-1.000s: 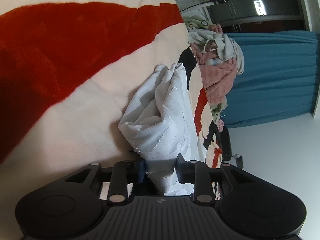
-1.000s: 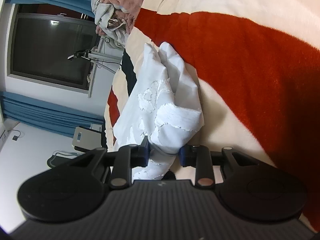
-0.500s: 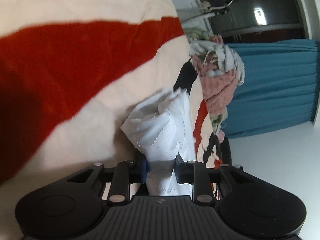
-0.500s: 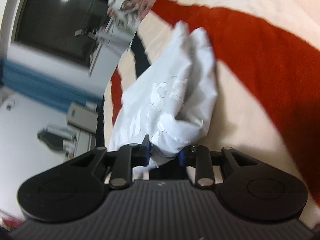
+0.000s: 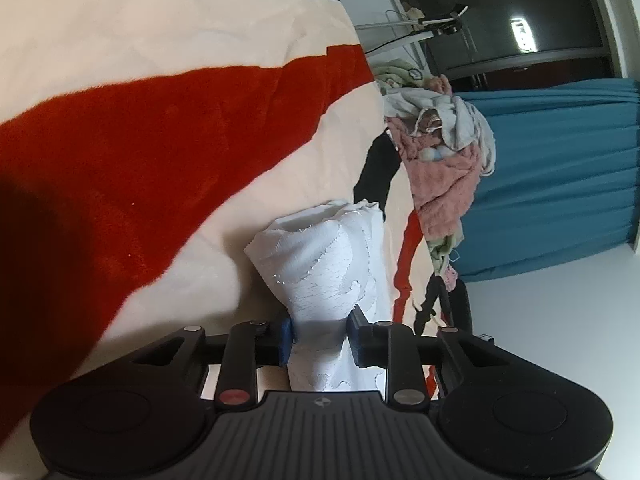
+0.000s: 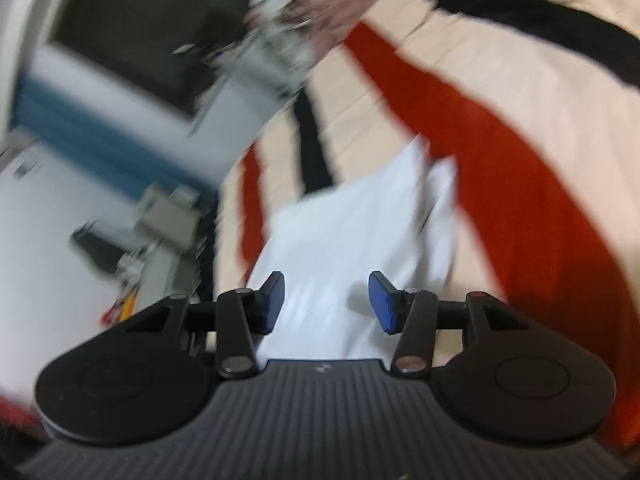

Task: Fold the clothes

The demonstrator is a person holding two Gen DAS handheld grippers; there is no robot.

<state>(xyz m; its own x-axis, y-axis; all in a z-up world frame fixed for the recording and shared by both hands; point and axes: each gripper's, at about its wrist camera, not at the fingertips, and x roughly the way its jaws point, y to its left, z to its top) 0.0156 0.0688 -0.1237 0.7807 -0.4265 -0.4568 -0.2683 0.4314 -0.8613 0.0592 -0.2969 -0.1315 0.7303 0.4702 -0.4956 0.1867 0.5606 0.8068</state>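
A white lace-textured garment [image 5: 332, 264] lies bunched on a red, cream and black striped blanket [image 5: 160, 128]. My left gripper [image 5: 320, 330] is shut on the near end of the garment, the cloth pinched between its blue pads. In the right wrist view, which is motion-blurred, the same white garment [image 6: 352, 248] lies spread flatter on the blanket [image 6: 520, 152]. My right gripper [image 6: 326, 300] is open just above it, its blue pads apart with nothing between them.
A heap of unfolded clothes, pink and grey-white [image 5: 444, 160], sits at the far end of the blanket, also blurred in the right wrist view [image 6: 320, 12]. Teal curtains [image 5: 560, 176] hang beyond. A dark window and a stand are in the background.
My right gripper has opened and let go of the white garment, which now lies flatter; its camera swings fast. My left gripper keeps its hold and the garment has shortened toward it.
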